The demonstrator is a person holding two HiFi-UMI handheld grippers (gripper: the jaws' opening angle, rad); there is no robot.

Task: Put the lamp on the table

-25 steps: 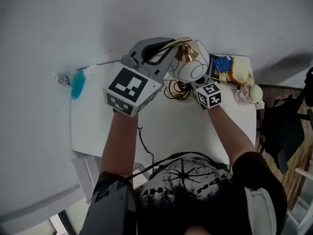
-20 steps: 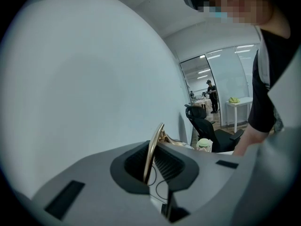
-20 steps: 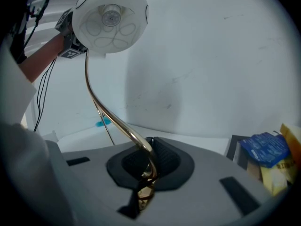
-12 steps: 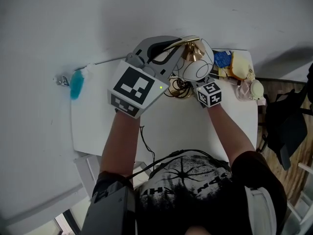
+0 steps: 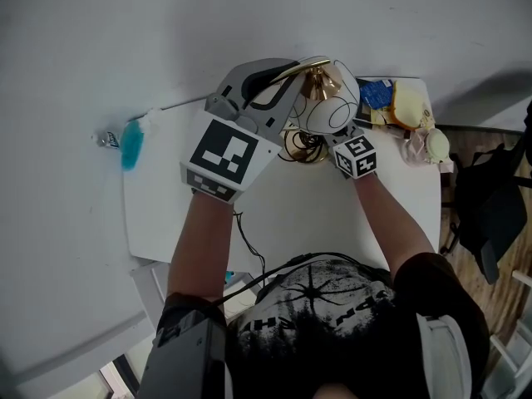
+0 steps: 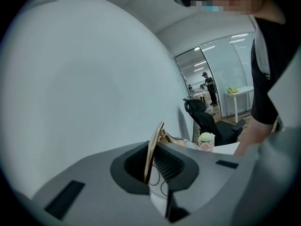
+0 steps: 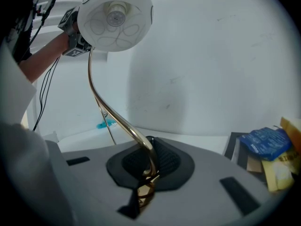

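The lamp has a white globe shade (image 5: 334, 110) on a thin curved gold arm (image 5: 295, 69), and its gold base (image 5: 301, 146) lies at the back of the white table (image 5: 283, 214). My left gripper (image 5: 291, 75) is shut on the upper part of the gold arm, which runs between its pads (image 6: 153, 154). My right gripper (image 5: 337, 140) is shut on the lower stem, which sits gold between its pads (image 7: 148, 168). In the right gripper view the shade (image 7: 115, 18) faces the camera from above left. The shade hides the right jaws in the head view.
A blue brush (image 5: 131, 142) sits at the table's back left by the wall. The right end holds a blue packet (image 5: 376, 98), yellowish things (image 5: 407, 110) and a pale round container (image 5: 436, 146). A black chair (image 5: 486, 214) stands to the right. A black cable (image 5: 247, 252) hangs off the front edge.
The left gripper shifted slightly right with the gold arm, and the shade moved a little toward the wall. In the last half second nothing has visibly moved. The right gripper stayed put.
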